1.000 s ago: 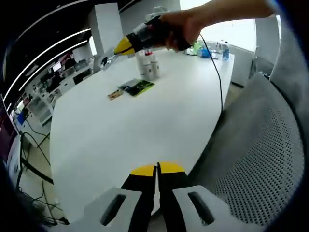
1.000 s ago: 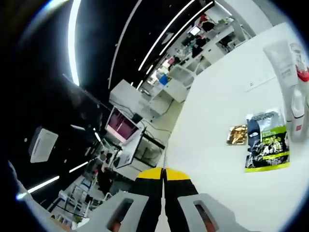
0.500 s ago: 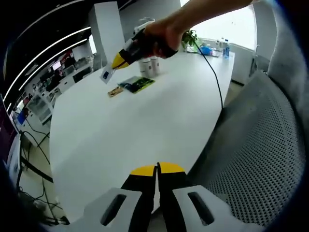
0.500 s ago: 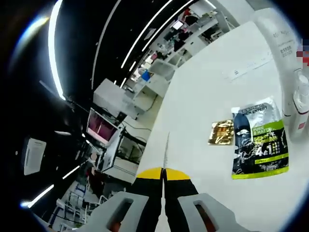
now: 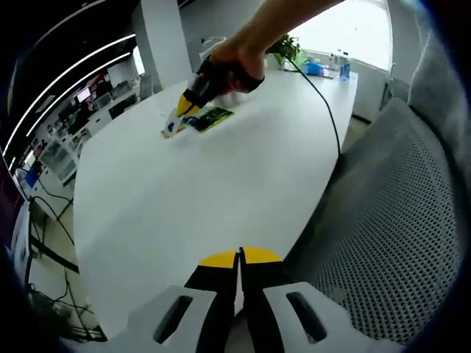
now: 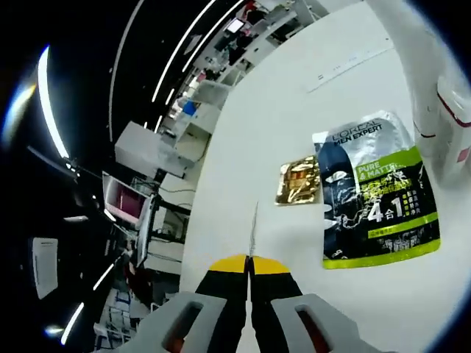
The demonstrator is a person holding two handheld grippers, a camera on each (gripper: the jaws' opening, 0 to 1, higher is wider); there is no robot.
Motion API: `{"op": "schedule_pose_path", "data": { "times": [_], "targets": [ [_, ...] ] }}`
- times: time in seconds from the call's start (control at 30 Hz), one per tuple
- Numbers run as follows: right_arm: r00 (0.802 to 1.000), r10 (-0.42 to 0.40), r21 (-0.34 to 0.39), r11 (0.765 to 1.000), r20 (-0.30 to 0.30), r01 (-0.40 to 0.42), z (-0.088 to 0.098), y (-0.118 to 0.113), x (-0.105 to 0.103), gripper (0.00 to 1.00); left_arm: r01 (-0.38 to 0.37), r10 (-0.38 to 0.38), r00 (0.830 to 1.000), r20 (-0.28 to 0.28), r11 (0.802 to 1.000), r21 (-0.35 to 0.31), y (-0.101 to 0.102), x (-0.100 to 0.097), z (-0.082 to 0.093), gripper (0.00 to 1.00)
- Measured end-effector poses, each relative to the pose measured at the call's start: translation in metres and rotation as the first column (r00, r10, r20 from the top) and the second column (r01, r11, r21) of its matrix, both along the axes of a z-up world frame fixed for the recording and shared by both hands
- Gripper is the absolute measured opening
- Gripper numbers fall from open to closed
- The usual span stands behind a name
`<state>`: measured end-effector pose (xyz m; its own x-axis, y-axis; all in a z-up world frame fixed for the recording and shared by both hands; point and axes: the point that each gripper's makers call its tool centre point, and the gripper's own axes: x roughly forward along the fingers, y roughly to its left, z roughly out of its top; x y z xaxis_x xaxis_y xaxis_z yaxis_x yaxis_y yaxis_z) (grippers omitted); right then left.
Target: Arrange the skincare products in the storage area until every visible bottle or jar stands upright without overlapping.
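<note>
A big white worktop [image 5: 184, 191] fills the middle of the room. A grey mesh chair [image 5: 383, 243] stands at its near edge, close to the left gripper [image 5: 240, 259]. That gripper hangs over the near edge, and its two jaws are pressed together with nothing between them.

Far across the worktop, a person's hand [image 5: 234, 57] holds the right gripper [image 5: 176, 121] low over the flat packets. In the right gripper view, the right gripper [image 6: 250, 265] has its jaws squeezed together too. A thin sliver of something sticks out from between them, but I cannot tell what it is.

A dark sachet with a green band [image 6: 375, 195] lies flat on the worktop. It has white writing on it. In the left gripper view this sachet [image 5: 210, 118] is just beside the right gripper's tip. A small gold packet [image 6: 298, 182] lies flat just beside the sachet.

Past the sachet, toward the far edge, a white bottle with a red part [image 6: 445, 118] stands cut off at the side of the right gripper view. Small water bottles [image 5: 342, 70] stand at the far corner near the window.
</note>
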<state>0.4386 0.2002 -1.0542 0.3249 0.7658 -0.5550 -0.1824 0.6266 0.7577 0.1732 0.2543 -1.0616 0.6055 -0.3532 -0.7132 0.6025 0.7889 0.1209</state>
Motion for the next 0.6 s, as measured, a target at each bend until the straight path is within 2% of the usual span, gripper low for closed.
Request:
{"op": "schedule_pose_path", "data": {
  "times": [0.13,0.3,0.4,0.6],
  "targets": [
    [1.0,0.001,-0.062,0.998,-0.019,-0.002,-0.017,-0.003,-0.004,0.0,-0.005,0.005,1.0,-0.005,1.0,0.004,0.001,0.0,-0.001,0.0],
    [0.999,-0.023,-0.076,0.997,-0.036,0.02,-0.022,-0.005,-0.001,0.0,-0.011,0.011,1.0,-0.011,1.0,0.004,0.002,-0.001,-0.002,0.0],
    [0.999,-0.027,-0.109,0.994,-0.029,0.024,-0.024,-0.008,0.005,0.0,-0.012,0.012,1.0,-0.01,1.0,0.002,0.002,0.0,-0.002,0.0],
    [0.997,-0.041,-0.15,0.988,-0.071,0.029,-0.035,-0.012,0.007,0.0,-0.019,0.019,1.0,-0.018,1.0,0.009,0.004,-0.001,-0.004,0.0]
  ]
}}
